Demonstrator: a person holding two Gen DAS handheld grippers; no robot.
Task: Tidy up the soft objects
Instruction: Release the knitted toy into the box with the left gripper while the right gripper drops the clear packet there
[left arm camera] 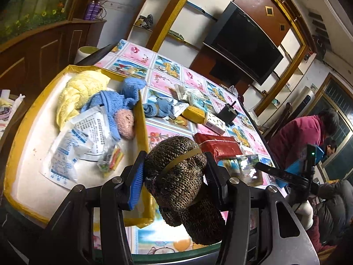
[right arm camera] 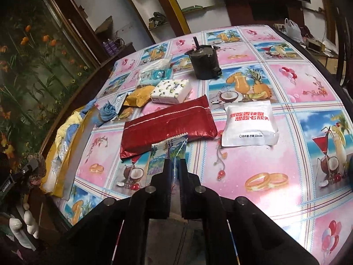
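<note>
You work at a table (right arm camera: pixel 286 88) under a glossy cloth printed with cocktails and balloons; a dark TV (left arm camera: pixel 245 44) hangs on the wall at one o'clock in the left view, and people sit at three o'clock.

Your left gripper (left arm camera: pixel 175 167) pinches a brown knit bundle (left arm camera: pixel 176 172), banded with a rubber band (left arm camera: pixel 181 160), its lower part hanging below the jaws. It looks light and squashy, so it should give rather than slip; hold it at the banded middle where it is firmest. It hangs at the near corner of the yellow-edged box (left arm camera: pixel 140 119), which lies at nine to eleven o'clock and already holds a yellow towel (left arm camera: pixel 77 92), blue cloth (left arm camera: pixel 114 101), a pink knit piece (left arm camera: pixel 125 121) and plastic packets (left arm camera: pixel 72 143).

Your right gripper (right arm camera: pixel 174 165) is pressed together on a thin printed sachet (right arm camera: pixel 169 152), limp and probably slick, at six o'clock. A red pack (right arm camera: pixel 167 125) lies just beyond at twelve, a white pack (right arm camera: pixel 249 123) at one, a rolled blue cloth (right arm camera: pixel 108 110) at ten.
</note>
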